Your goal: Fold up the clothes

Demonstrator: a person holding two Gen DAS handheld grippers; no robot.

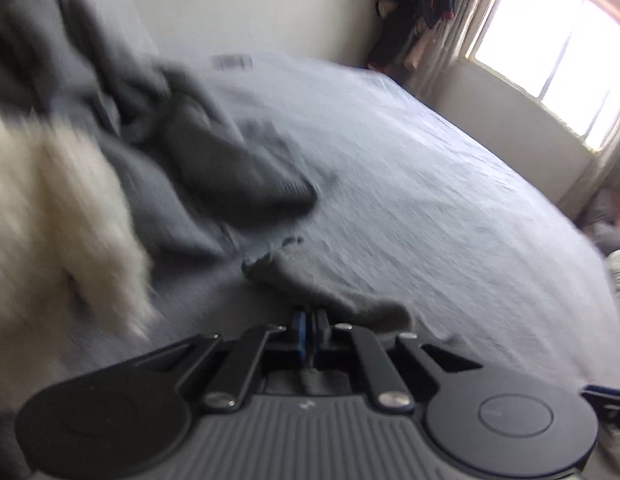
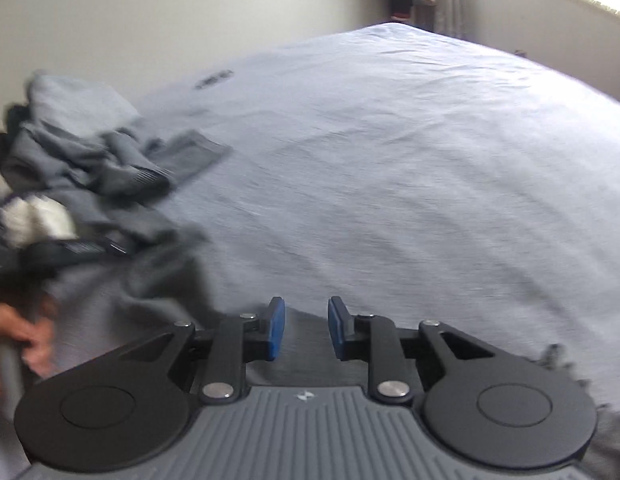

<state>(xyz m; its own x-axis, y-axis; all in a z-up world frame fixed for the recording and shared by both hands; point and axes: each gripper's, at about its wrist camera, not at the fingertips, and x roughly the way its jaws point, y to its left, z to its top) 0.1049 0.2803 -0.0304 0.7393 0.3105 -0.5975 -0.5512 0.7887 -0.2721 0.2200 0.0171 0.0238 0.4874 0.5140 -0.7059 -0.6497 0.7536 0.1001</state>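
The left gripper, jaws pressed together, sits at the near end of a grey sock on the bed sheet; whether it pinches the toe I cannot tell. The sock's long axis runs away up-left toward the grey clothes heap. The right gripper stands spread and empty over bare sheet, the heap off to its left, so the left is nearer.
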